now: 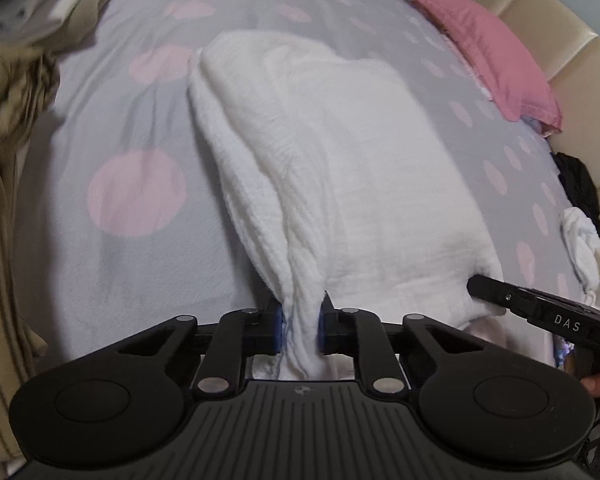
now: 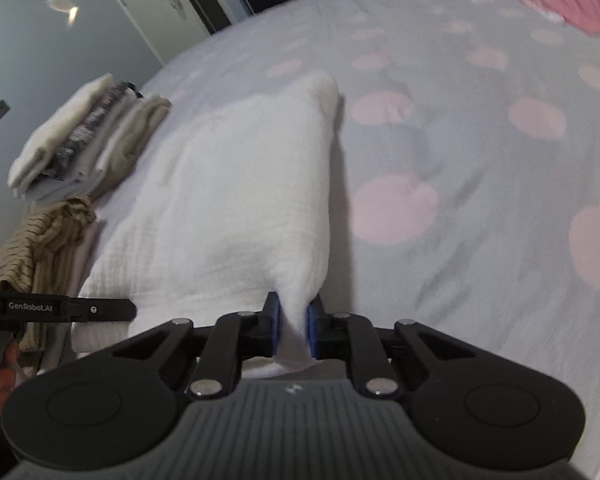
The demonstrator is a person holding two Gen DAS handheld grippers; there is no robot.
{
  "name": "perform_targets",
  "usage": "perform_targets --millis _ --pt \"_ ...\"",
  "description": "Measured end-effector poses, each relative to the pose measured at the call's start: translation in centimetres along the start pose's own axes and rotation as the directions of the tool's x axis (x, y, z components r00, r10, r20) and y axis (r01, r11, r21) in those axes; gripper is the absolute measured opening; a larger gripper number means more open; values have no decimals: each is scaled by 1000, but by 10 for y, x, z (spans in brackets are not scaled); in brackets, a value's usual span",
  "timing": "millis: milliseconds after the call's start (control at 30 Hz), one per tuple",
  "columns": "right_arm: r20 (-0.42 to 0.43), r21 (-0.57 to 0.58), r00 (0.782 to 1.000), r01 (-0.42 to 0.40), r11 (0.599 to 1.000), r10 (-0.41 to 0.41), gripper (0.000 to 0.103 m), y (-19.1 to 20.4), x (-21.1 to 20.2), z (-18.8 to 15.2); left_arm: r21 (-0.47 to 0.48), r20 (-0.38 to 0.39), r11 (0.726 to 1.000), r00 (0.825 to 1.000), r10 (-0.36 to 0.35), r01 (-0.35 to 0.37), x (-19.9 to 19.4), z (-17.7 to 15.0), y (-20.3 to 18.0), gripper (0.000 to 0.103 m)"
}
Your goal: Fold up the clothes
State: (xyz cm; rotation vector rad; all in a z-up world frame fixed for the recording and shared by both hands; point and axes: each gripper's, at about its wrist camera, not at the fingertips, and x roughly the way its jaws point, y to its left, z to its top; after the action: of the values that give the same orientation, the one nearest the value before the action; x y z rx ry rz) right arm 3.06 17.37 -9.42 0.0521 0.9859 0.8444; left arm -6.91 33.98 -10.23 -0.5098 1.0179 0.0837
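A white crinkled garment point(image 1: 340, 168) lies folded along the middle of the bed point(image 1: 132, 112), whose grey cover carries pink dots. The left tongs point(image 1: 300, 326) pinch a gathered corner of the garment at its near left side, cloth bunched between the blue pads point(image 1: 278, 328). The right tongs point(image 2: 292, 330) pinch the near right corner in the same way, and both near corners are raised off the bed. A stack of folded clothes point(image 2: 80, 136) sits at the bed's far left edge, with a striped beige garment point(image 2: 32, 248) crumpled just nearer along that edge. A pink pillow point(image 1: 488, 48) rests at the right edge against a cream padded headboard point(image 1: 540, 12), and a small white crumpled cloth point(image 1: 588, 252) lies by the right edge.
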Motion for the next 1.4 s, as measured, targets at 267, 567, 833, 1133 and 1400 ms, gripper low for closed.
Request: perform_targets --millis 267,567,833,1133,1400 --pt "-20 11 999 -38 999 38 14 -2 -53 -3 -17 -11 995 996 -93 93 -38 -9 -20 12" --pt "-71 -10 996 -57 998 56 15 -2 -104 -32 1 -84 993 989 -119 119 -60 -53 -39 12" --pt "-212 -38 977 -21 999 12 15 -8 -72 -63 -23 -142 999 989 -39 36 -41 -79 -32 12" --pt "-239 -16 971 22 1000 -25 31 -16 -67 -70 27 -187 998 980 62 -59 -27 -88 -34 25" --pt "-70 41 997 29 999 -26 47 -19 -99 -56 57 -16 991 993 118 -117 -68 -84 -40 54"
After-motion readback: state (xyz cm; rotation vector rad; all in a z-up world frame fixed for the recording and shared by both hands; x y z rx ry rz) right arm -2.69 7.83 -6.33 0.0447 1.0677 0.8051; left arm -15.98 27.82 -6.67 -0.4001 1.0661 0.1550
